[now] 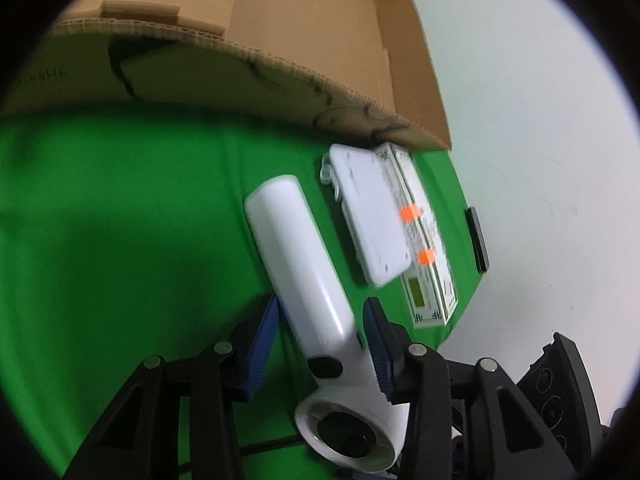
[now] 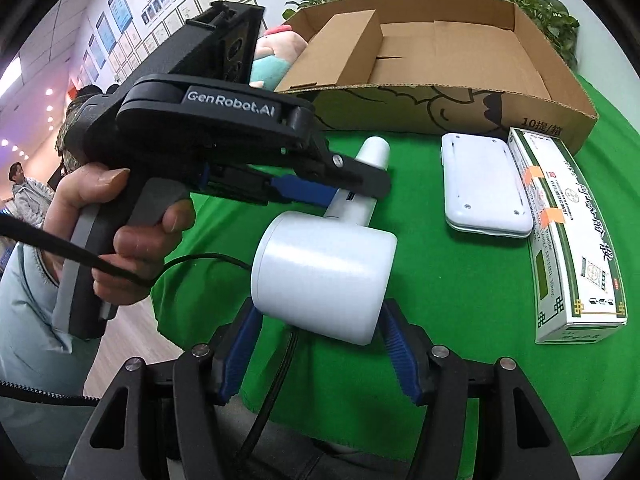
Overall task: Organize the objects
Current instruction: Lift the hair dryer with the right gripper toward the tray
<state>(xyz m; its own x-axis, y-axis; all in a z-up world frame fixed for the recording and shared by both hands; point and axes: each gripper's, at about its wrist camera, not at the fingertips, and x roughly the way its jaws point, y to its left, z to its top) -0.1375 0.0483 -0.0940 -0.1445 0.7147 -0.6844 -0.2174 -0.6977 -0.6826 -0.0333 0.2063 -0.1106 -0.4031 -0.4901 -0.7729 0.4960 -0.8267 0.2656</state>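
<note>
A white hair dryer (image 1: 300, 248) lies on the green cloth (image 1: 120, 220), handle pointing toward the cardboard box. My left gripper (image 1: 322, 308) has its blue pads on either side of the handle near the barrel, closed against it. In the right wrist view the same left gripper (image 2: 352, 190) reaches in from the left, held by a hand (image 2: 132, 240). My right gripper (image 2: 320, 312) clasps the dryer's round barrel (image 2: 324, 276), with both pads touching its sides.
An open cardboard box (image 2: 440, 92) stands at the back of the cloth, a plush toy (image 2: 276, 52) behind it. A flat white device (image 2: 484, 192) and a green-and-white medicine carton (image 2: 572, 248) lie to the right. The dryer's black cable (image 2: 200, 258) trails left.
</note>
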